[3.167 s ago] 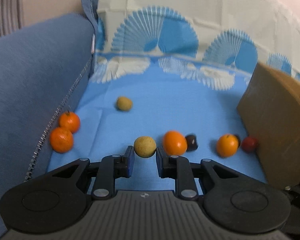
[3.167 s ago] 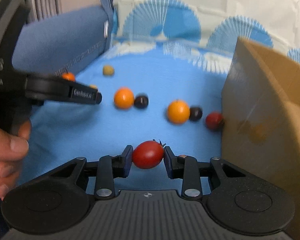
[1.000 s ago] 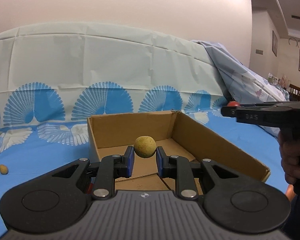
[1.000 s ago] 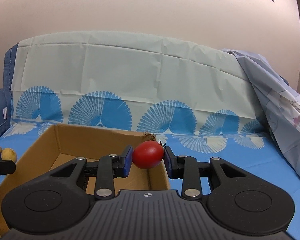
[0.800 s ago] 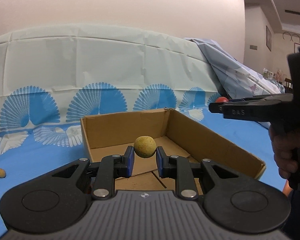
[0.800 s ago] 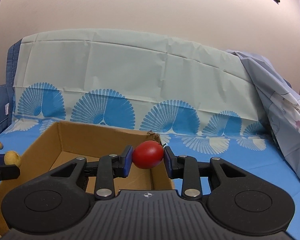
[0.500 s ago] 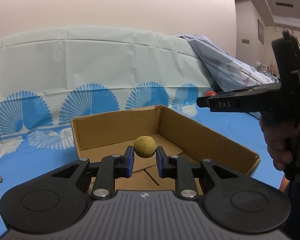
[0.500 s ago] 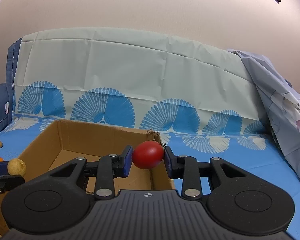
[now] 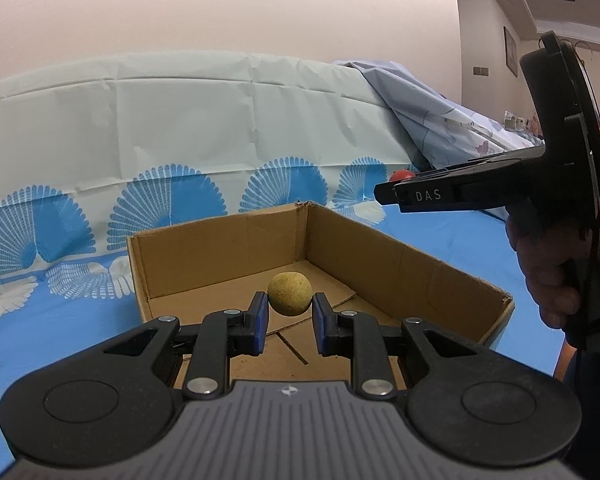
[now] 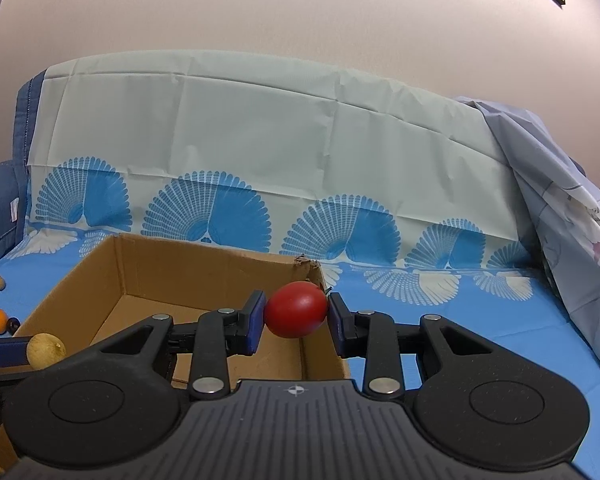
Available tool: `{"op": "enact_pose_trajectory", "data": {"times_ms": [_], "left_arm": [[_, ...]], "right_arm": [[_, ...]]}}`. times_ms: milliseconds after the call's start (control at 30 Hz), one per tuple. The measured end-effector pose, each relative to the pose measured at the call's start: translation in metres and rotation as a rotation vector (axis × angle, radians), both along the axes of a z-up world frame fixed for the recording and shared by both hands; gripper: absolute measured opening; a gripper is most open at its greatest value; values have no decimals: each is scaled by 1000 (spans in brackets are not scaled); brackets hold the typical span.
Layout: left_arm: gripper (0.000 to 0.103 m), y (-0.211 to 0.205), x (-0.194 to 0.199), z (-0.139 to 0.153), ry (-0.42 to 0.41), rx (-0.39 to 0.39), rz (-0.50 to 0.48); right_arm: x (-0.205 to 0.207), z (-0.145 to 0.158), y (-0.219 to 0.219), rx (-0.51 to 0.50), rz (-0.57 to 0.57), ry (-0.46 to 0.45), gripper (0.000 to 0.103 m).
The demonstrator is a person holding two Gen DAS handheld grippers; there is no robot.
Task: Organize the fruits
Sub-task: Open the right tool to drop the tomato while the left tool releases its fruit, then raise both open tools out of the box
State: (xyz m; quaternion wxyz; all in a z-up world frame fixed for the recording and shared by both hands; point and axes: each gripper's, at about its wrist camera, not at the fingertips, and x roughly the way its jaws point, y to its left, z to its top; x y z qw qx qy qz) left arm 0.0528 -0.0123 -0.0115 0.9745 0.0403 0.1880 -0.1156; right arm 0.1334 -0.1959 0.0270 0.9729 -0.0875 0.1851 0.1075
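Over the cardboard box (image 9: 400,264) at frame centre, we hold a tan fruit (image 9: 290,294) in the left gripper (image 9: 288,322), a red tomato (image 10: 296,309) in the right gripper (image 10: 296,326); next, we judge, lower and release.

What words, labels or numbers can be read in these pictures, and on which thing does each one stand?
"DAS": white letters on the side of a finger of the right gripper, seen from the left wrist view.
Small compass-like mark, no letters: on the grey body of each gripper.
Framed pictures on the wall: too small to read.
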Motion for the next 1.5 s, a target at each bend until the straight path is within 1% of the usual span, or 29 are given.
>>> {"op": "enact_pose_trajectory", "data": {"times_ms": [1167, 1233, 1300, 1333, 1500], "left_arm": [[26, -7, 1, -2, 8, 8, -27], [30, -7, 1, -2, 13, 8, -27], [31, -8, 2, -2, 10, 14, -22], [31, -8, 2, -2, 10, 14, -21], [31, -8, 1, -3, 12, 15, -18]], "right_arm": [[-1, 0, 1, -22, 10, -1, 35], [-1, 0, 2, -24, 9, 2, 38], [-2, 0, 2, -30, 3, 5, 55], [0, 1, 4, -33, -3, 2, 56], [0, 1, 2, -30, -13, 2, 57]]}}
